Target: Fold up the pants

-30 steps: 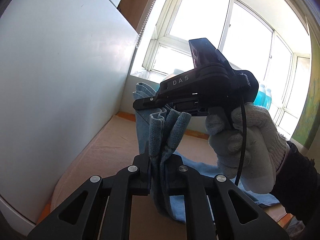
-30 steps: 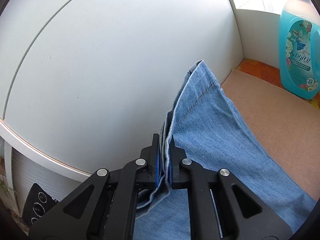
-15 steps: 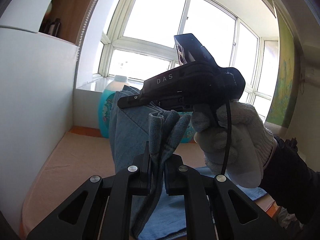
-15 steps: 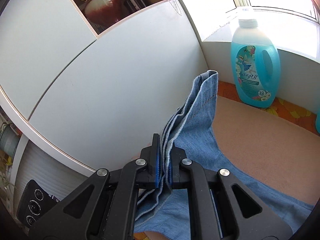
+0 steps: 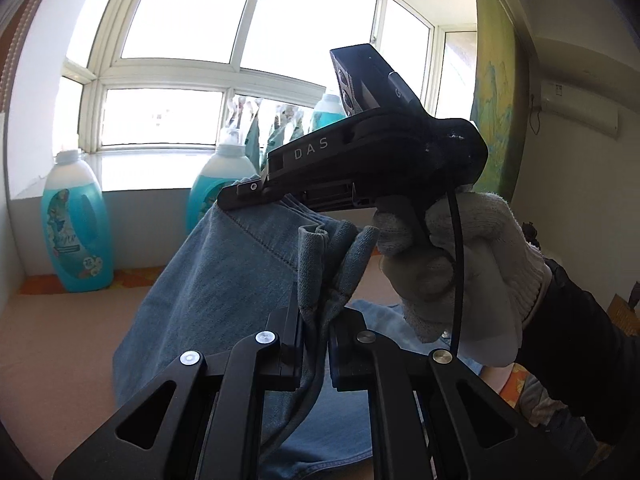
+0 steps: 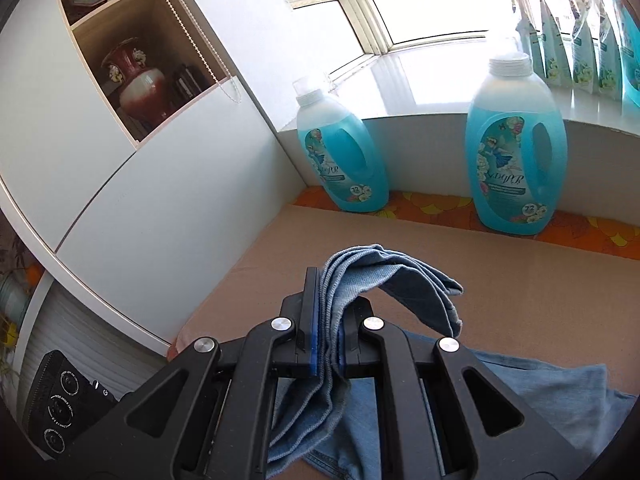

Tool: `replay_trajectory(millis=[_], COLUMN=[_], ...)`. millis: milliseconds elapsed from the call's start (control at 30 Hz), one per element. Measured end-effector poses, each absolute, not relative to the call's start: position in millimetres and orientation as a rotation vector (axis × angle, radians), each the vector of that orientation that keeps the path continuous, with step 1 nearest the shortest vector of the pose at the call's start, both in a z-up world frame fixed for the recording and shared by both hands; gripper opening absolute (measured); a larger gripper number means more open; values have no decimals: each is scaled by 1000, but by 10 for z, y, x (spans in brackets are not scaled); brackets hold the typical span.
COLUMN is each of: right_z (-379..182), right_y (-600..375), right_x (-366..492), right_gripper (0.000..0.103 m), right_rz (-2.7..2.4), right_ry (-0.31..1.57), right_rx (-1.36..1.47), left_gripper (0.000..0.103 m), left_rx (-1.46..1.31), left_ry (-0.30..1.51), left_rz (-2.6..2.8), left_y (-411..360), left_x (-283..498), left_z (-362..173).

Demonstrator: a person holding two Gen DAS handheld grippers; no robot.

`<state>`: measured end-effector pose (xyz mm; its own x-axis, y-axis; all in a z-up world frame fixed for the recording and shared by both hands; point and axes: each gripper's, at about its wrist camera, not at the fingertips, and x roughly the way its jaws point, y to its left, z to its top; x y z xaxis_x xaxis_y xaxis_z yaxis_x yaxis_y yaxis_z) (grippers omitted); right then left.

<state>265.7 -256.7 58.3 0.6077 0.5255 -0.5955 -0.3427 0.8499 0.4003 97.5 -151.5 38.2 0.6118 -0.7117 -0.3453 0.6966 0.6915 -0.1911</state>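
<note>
Light blue denim pants [image 5: 224, 280] hang lifted between both grippers above a tan mat [image 5: 60, 340]. My left gripper [image 5: 316, 320] is shut on a bunched edge of the fabric. In the left wrist view the right gripper [image 5: 256, 190], held by a white-gloved hand [image 5: 452, 264], pinches the same edge further away. In the right wrist view my right gripper [image 6: 326, 312] is shut on several stacked layers of the pants [image 6: 384, 272], whose corner flops over to the right; the rest lies on the mat [image 6: 520, 292] below.
Blue detergent bottles [image 6: 344, 152] [image 6: 516, 152] stand on an orange patterned strip [image 6: 440, 204] under the window sill. A white cabinet [image 6: 140, 200] with an open shelf holding a red vase [image 6: 136, 84] rises at the left. Refill pouches [image 6: 576, 36] line the sill.
Both grippers swung away from the white cabinet toward the window, rising slightly and carrying the pants edge along. The bottles came into view. Both grips stayed shut.
</note>
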Motion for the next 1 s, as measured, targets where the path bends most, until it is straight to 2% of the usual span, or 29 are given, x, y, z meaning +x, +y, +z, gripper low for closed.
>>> replay_trajectory(millis=[333,600,700,733,800,900,1000], right_z=[469,2,-288,-394,-620,-905,-1107], right_y=[-4496,-5589,-5891,-5979,-6142,-6276,-6336], right_x=[1997,1502,1338,1294,1244,1222,1207], right_gripper=[7,7,7,7,7,7,7], right_rz=[236,65,24,9,-18,-21,-6], right_ry=[755,811,838,849,873,894,909], right_rx=[329,406,444,459,494,538,564], left_gripper=[8,8,8,12,15,28,30], left_rx=[31,80,98,111,139,170,176], left_ry=[479,607,683,704,722,751,759], left_rz=[-1104,-1282,-1333,-1340,-1367,-1361,-1332], left_y=[-3131,-4154,-4337,-4369,-4374,-4252,-3953], left_x=[910,693,655,631,569,574,583], left_z=[258,-91,-278,-325,-389,-421,-394])
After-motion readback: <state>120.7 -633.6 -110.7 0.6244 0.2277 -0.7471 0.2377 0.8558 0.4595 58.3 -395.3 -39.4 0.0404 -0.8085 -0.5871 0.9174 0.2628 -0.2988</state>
